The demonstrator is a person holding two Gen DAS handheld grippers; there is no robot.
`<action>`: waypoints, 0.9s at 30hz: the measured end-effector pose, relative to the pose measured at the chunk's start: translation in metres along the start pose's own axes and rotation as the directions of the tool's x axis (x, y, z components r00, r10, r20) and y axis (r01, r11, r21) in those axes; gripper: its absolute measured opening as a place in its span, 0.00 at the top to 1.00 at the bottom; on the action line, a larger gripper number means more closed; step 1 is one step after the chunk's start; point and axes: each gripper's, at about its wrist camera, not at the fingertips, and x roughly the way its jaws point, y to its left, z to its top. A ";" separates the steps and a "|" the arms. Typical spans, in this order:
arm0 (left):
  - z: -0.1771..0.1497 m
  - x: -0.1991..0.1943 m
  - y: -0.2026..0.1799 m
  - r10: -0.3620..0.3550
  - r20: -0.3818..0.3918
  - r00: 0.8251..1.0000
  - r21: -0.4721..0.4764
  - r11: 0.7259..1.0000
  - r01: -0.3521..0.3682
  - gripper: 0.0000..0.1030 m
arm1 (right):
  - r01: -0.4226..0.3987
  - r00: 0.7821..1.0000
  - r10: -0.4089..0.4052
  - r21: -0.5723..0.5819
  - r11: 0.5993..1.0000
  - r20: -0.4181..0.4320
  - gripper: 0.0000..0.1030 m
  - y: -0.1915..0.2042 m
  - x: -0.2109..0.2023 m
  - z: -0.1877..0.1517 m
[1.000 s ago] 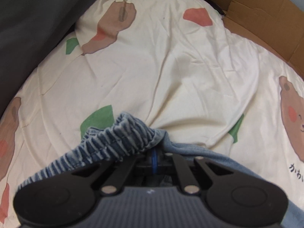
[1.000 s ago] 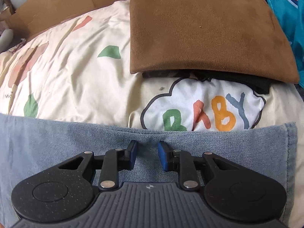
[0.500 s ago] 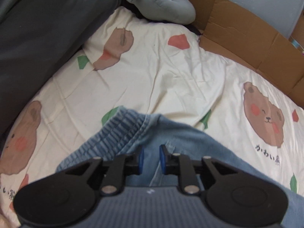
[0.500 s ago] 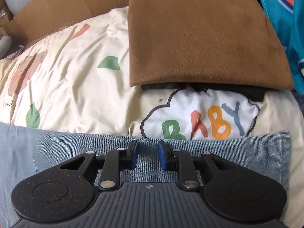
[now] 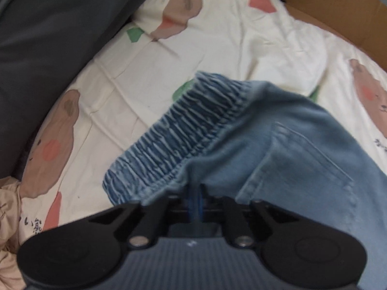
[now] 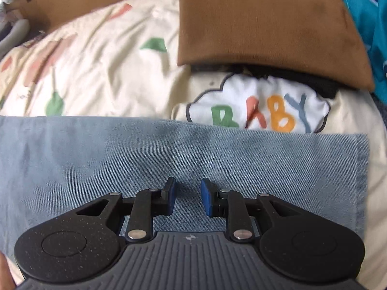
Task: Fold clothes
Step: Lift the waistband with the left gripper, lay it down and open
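Denim, soft but with some weight: the light-blue jeans (image 5: 290, 159) lie across a cream bedspread (image 5: 193, 60) printed with bears, and they should drape and sag rather than hold a crease unaided. The left hand-held gripper (image 5: 196, 200) is clamped shut on the cloth just below the elastic waistband (image 5: 183, 133), which bunches up ahead of it beside a back pocket. The right hand-held gripper (image 6: 186, 199) hovers over a flat trouser leg (image 6: 169, 154) with its jaws parted and nothing pinched between them. Its hem edge lies near a white "BABY" garment (image 6: 261, 106) tucked under a folded brown piece (image 6: 261, 24). Thick seams such as the waistband or hem look like the surest places to pinch; a single thin layer mid-leg would likely slip or bring up only the top layer.
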 end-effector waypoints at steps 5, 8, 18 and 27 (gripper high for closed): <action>0.007 0.009 0.002 -0.031 0.038 0.999 0.053 0.998 0.029 0.97 | 0.013 1.000 -0.013 0.008 1.000 0.007 0.72 0.004 0.009 0.010; 0.007 0.003 0.004 -0.037 0.045 0.998 0.013 0.999 0.036 0.97 | 0.000 1.000 0.000 0.022 1.000 -0.001 0.72 0.001 0.011 0.016; -0.036 -0.082 -0.039 -0.128 0.048 0.991 0.037 0.991 0.126 0.60 | -0.022 0.999 0.021 0.015 1.000 0.034 0.71 -0.024 -0.029 0.012; -0.054 -0.137 -0.065 -0.147 0.062 0.987 0.015 0.989 0.146 0.45 | -0.034 0.997 0.031 0.040 0.999 0.068 0.69 -0.086 -0.098 -0.002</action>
